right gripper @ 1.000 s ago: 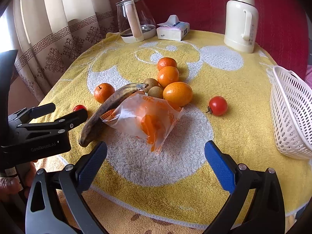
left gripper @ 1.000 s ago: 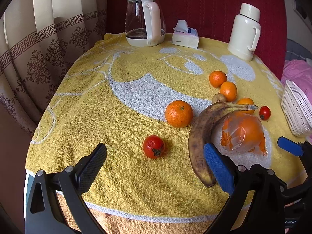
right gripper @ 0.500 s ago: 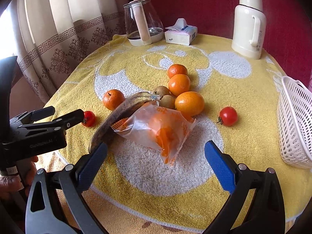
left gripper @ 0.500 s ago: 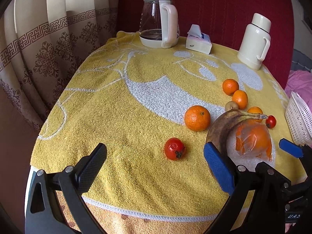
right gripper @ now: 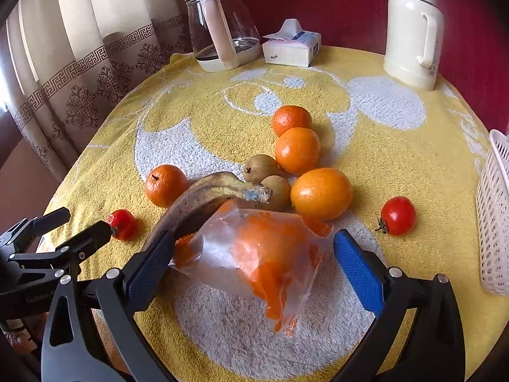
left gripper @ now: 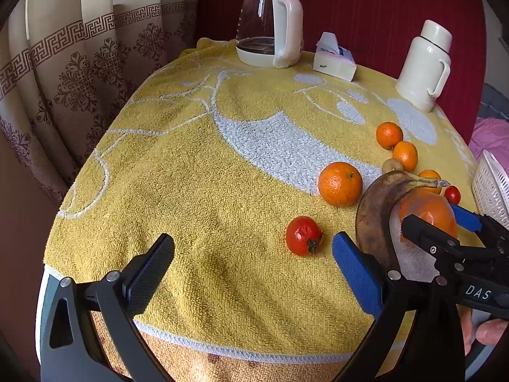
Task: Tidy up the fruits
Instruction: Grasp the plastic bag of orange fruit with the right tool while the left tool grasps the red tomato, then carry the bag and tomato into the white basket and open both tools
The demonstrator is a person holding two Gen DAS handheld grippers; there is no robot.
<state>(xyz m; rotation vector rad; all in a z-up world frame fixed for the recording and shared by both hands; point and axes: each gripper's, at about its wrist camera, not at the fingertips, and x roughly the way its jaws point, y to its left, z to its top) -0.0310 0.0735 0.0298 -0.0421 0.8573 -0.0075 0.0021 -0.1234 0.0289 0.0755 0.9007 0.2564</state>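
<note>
right claw gaping around bag, basket at towel edge.

A yellow towel is covering the round table, and oranges, two tomatoes, a brown banana and a plastic bag are lying on it. A glass kettle, a tissue box and a cream flask are standing along the far edge. A white basket is sitting at the right edge.
</note>
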